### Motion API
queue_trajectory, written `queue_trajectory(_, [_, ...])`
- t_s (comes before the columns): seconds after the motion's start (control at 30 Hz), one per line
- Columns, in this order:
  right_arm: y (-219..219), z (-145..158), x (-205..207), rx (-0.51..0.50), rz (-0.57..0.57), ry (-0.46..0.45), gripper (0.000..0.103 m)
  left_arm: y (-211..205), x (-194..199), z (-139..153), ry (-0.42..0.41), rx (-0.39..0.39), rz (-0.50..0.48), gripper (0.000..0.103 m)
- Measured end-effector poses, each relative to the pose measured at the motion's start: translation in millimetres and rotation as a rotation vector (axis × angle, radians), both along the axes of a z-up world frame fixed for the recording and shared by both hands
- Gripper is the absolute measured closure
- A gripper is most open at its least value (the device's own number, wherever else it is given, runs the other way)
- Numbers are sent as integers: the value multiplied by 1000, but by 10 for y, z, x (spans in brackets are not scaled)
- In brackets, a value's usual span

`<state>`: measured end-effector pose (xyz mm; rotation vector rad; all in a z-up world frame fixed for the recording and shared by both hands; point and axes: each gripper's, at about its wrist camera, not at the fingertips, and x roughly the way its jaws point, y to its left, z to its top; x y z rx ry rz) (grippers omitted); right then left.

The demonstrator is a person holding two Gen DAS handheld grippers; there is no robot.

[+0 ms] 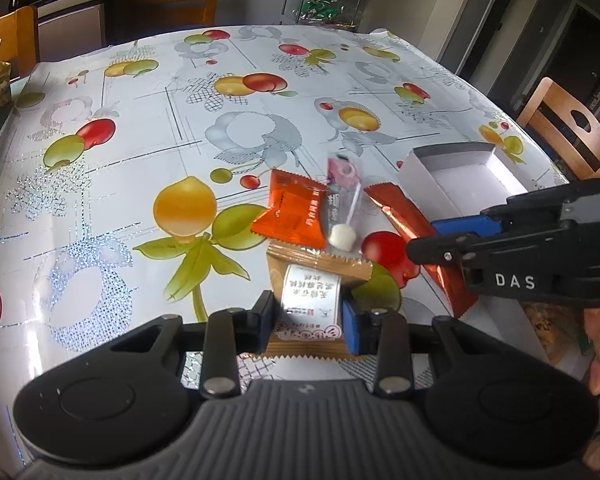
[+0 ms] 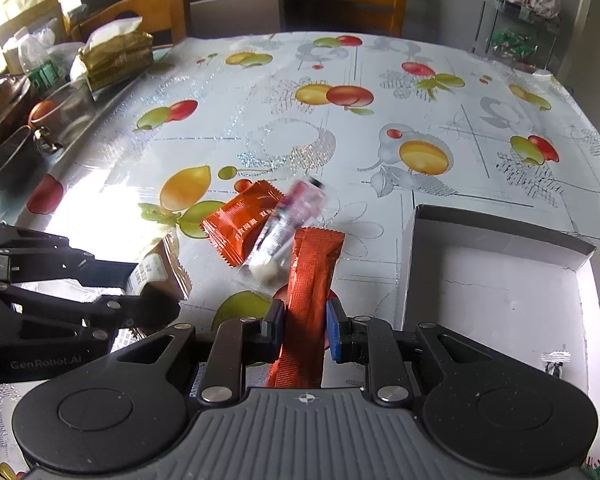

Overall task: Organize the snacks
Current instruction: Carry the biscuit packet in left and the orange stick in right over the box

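A small heap of snacks is seen near the middle of the fruit-printed tablecloth (image 1: 140, 184), with an open white cardboard box (image 2: 500, 300) lying just to its right. In the right wrist view, the long orange-red stick pack (image 2: 310, 280) is found between the fingers of the right gripper (image 2: 303, 322), its long axis running away from the camera, roughly in line with the fingers; the jaws are narrowly apart and appear to touch the pack on both sides, though a firm clamp cannot be confirmed. The box lies immediately to the right of this pack, so the right gripper is judged the nearer one for a short carry rightward into it. In the left wrist view, the tan biscuit packet (image 1: 312, 292) with a white label is bracketed by the left gripper (image 1: 309, 324), whose jaws stand about packet-width apart and seem closed against its edges; the packet's near end rests between the pads. Just beyond it lie the orange square sachet (image 1: 294, 210) and a clear-wrapped lollipop (image 1: 342, 216), overlapping each other, untouched by either gripper. Only a small wrapped item (image 2: 556, 360) is visible in the box's near right corner; most of the sorting is judged still to be done.
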<state>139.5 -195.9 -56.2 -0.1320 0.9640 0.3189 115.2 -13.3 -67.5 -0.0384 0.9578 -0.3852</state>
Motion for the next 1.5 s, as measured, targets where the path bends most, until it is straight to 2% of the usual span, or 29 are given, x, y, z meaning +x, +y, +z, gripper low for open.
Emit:
queue_trajectory(0.87, [-421,424,-480,47,-35,-119,79,-465,-408,372,-106,9,-40,71])
queue_trajectory(1.5, [-803,557,-591,68,-87,-169,79,-829,-417,543,-153,14,-82,71])
